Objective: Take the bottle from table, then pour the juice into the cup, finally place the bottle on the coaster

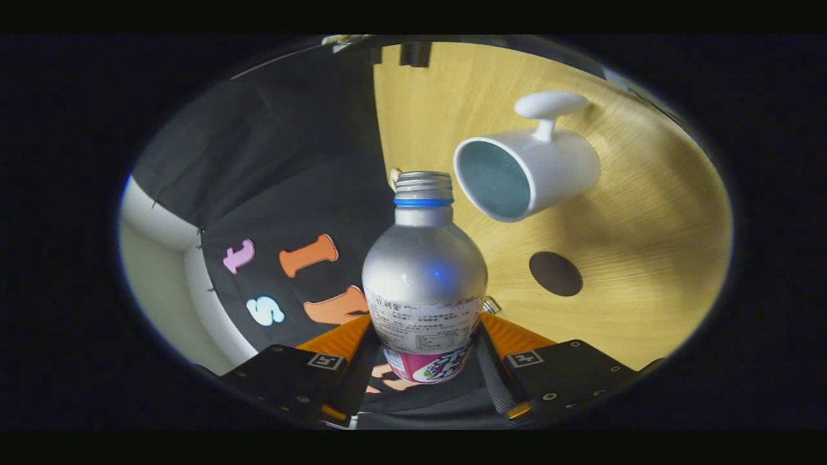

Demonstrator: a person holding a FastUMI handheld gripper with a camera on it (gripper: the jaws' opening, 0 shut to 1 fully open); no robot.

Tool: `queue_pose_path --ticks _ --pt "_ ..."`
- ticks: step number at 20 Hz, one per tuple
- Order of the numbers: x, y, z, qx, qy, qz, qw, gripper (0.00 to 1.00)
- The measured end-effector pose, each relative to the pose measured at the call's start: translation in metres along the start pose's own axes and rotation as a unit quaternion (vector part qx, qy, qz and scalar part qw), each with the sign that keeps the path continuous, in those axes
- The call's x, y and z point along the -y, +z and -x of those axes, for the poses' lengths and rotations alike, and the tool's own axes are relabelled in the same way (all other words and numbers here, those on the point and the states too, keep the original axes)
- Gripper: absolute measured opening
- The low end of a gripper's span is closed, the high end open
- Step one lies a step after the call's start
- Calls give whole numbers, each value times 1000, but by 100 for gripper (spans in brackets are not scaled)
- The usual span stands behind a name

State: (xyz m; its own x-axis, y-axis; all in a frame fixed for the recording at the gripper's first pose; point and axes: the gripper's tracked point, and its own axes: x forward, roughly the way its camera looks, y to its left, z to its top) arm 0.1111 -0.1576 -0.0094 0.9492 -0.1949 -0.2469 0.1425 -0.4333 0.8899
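Now mid-pour phase: my gripper clenched on silver aluminium bottle, both fingers pressing label band at lower body. View rolled, so wooden table reads sideways. Bottle between fingers, uncapped threaded mouth pointing away from me, long axis straight along fingers. White mug beyond mouth, off to right, opening facing bottle. Dark round coaster nearer than mug. Judgement: bring mouth over mug rim first, tilt slowly, keep grip firm.
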Motion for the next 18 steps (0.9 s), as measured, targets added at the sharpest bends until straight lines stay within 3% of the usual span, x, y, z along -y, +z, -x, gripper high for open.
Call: queue_pose_path --ticks 4,6,13,18 --pt "6 -8 1 -1 1 166 986 76" --pt "14 -2 -1 4 -7 253 968 76" --pt "30 4 -4 31 -20 475 879 76" --pt "45 1 -5 56 -50 618 783 76"
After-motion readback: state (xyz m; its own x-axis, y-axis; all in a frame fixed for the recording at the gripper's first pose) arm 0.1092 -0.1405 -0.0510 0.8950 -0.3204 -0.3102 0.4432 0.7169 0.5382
